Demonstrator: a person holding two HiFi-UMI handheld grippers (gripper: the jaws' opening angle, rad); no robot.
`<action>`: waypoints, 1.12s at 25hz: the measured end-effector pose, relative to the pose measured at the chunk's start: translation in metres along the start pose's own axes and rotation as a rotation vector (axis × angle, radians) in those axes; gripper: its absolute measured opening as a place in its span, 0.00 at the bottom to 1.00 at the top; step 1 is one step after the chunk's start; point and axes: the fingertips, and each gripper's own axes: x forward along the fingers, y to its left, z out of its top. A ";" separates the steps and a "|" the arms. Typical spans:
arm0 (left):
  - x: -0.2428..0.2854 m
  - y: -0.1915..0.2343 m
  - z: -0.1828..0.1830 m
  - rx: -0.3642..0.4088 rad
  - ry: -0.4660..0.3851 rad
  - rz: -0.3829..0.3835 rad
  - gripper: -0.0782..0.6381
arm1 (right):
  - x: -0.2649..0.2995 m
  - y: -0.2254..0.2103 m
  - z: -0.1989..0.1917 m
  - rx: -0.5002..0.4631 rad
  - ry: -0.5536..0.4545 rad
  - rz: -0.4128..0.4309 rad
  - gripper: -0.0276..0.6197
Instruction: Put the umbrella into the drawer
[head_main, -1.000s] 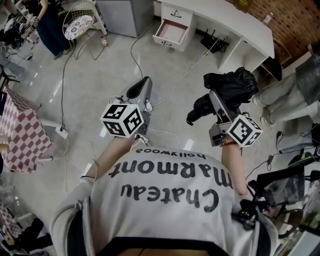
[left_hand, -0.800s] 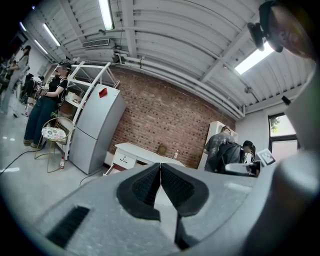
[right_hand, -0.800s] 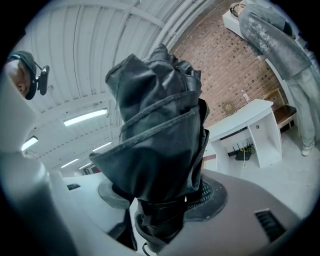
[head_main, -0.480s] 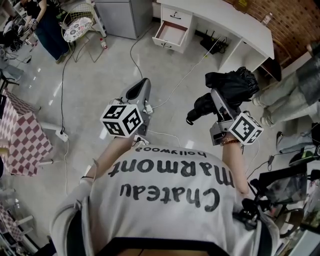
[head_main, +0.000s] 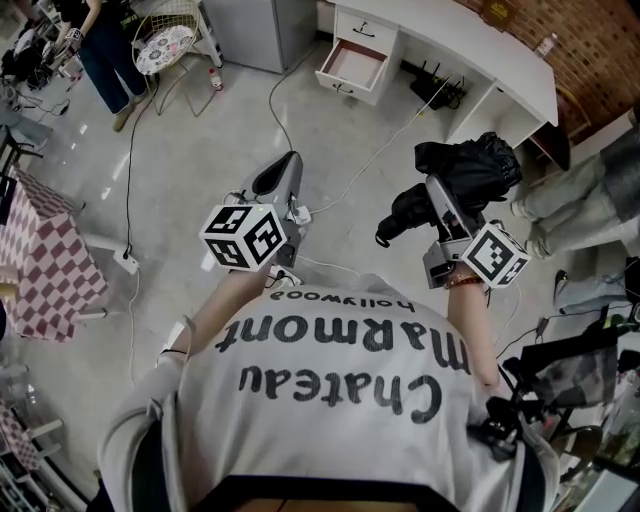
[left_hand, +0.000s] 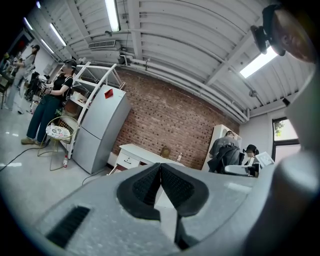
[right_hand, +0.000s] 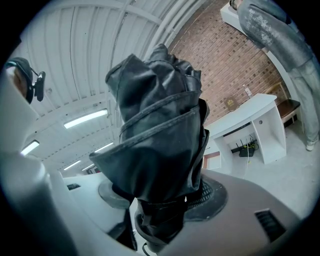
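A folded black umbrella is clamped in my right gripper, held level above the floor; it fills the right gripper view, with the pads pressed on its lower part. My left gripper is shut with nothing in it, and its pads meet in the left gripper view. Ahead stands a white desk whose lower drawer is pulled open and shows a pinkish inside. The same desk appears far off in the left gripper view.
White cables trail across the grey floor toward the desk. A person stands beside a wire chair at the upper left, and another person stands at the right. A checkered cloth hangs at the left. A grey fridge stands beside the desk.
The desk and open drawer have shifted slightly in the head view as I come a little closer. Both grippers keep their poses, and the umbrella stays clamped.
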 end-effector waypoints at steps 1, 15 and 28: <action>-0.001 0.001 0.000 0.002 0.001 0.000 0.13 | 0.000 0.000 -0.001 -0.004 0.004 -0.005 0.44; -0.001 0.009 -0.007 -0.002 0.019 0.014 0.13 | 0.011 -0.003 -0.011 0.005 0.017 0.013 0.44; 0.056 0.024 0.000 -0.027 0.006 0.034 0.13 | 0.054 -0.049 0.006 0.079 0.035 0.033 0.44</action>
